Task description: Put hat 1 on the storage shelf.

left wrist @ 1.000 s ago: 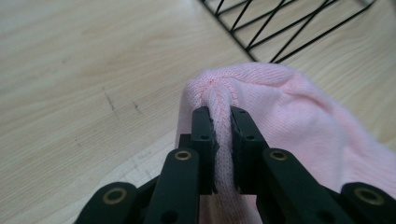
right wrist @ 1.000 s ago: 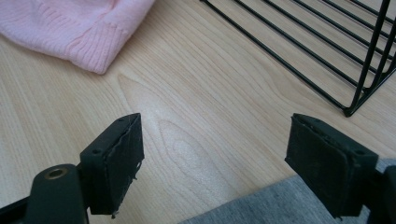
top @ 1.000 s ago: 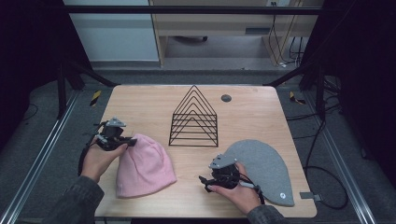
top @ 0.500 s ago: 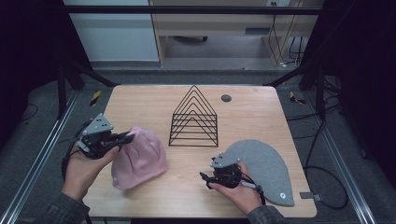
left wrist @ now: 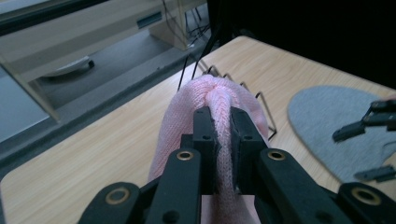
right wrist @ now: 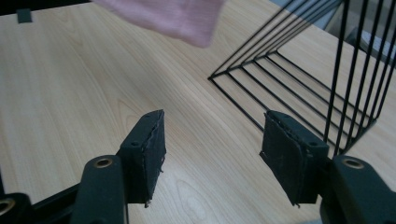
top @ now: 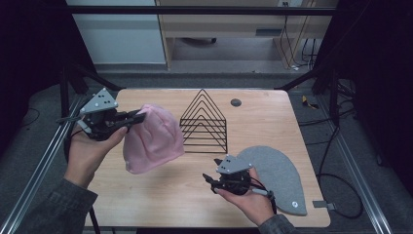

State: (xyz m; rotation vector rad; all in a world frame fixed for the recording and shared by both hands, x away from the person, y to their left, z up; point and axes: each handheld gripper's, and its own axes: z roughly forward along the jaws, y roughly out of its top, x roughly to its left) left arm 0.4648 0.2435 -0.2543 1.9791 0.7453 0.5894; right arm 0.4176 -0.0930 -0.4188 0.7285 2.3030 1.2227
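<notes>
A pink knit hat hangs in the air above the table's left half, pinched at its edge by my left gripper. In the left gripper view the hat bunches between the shut jaws of that gripper. My right gripper rests low near the table's front, open with nothing between its jaws, just left of a flat grey hat. The right gripper view has its open gripper over bare wood, the pink hat hanging beyond it.
A black wire triangular rack stands at the table's middle, and its bars are close on the right in the right gripper view. A small dark disc lies at the back. The wooden table ends near my right hand.
My left gripper has lifted the pink hat off the table and carried it up and slightly toward the rack. The right gripper has stayed put beside the grey hat.
</notes>
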